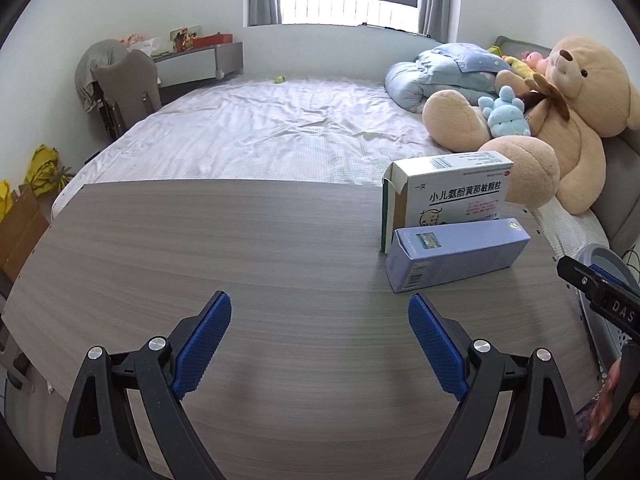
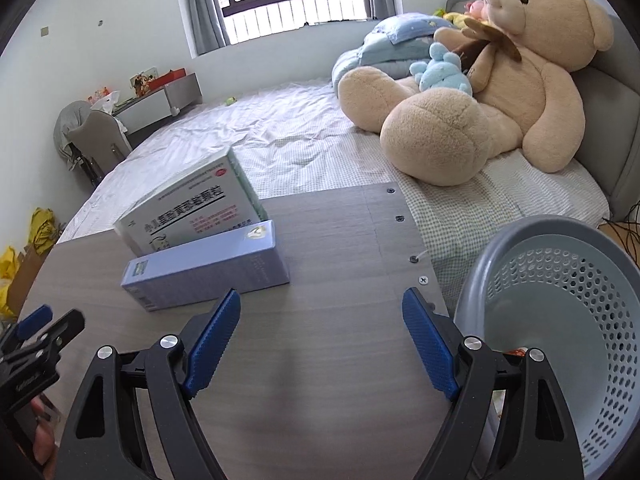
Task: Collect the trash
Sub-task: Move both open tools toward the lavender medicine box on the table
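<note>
Two cartons rest on the grey wood-grain table (image 1: 200,248) (image 2: 340,240). A white and green medicine box (image 1: 448,196) (image 2: 192,208) stands on edge with its end flap open. In front of it lies a pale blue box (image 1: 456,258) (image 2: 208,266) on its long side. My left gripper (image 1: 320,344) hovers open over bare table, the boxes ahead to its right. My right gripper (image 2: 322,340) is open too, with nothing between its blue pads, and the blue box lies just beyond its left finger. A grey perforated basket (image 2: 560,280) stands off the table's right edge.
A bed (image 1: 260,136) with a wrinkled pale sheet lies beyond the table. A large teddy bear (image 2: 500,92), a small blue plush and folded bedding sit by the headboard. A chair and desk stand at the far left wall, with yellow bags (image 1: 44,168) on the floor.
</note>
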